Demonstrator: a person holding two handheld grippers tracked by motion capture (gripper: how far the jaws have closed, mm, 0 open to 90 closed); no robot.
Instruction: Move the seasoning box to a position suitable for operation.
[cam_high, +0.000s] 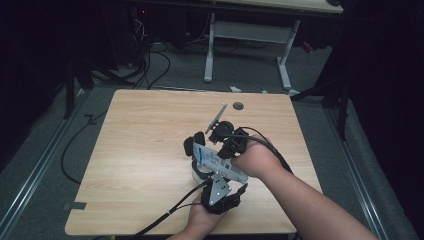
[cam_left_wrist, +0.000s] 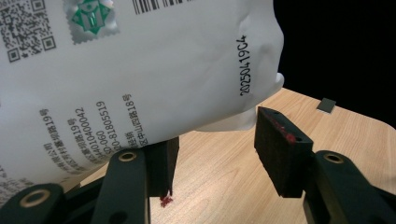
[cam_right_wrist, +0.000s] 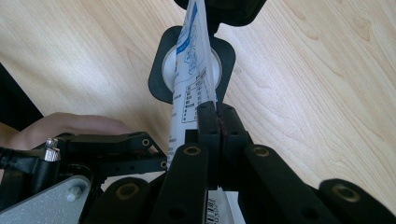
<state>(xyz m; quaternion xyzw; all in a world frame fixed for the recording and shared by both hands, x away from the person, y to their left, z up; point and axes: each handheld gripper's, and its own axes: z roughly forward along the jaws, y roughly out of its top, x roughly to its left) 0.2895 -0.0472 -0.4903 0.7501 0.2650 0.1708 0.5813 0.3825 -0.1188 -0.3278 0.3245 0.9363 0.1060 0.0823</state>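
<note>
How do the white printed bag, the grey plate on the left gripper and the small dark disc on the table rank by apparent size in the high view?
1. White printed bag
2. Grey plate; its gripper sits nearer the camera, so its margin over the disc may be overstated
3. Dark disc

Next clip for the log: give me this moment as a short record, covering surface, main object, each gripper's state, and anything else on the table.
surface: wooden table
main object: white printed pouch, held above the table
right gripper: shut on the pouch's edge
left gripper: open, jaws apart just under the pouch
below pouch: black-rimmed white container
other: small dark round spot near the far edge
</note>
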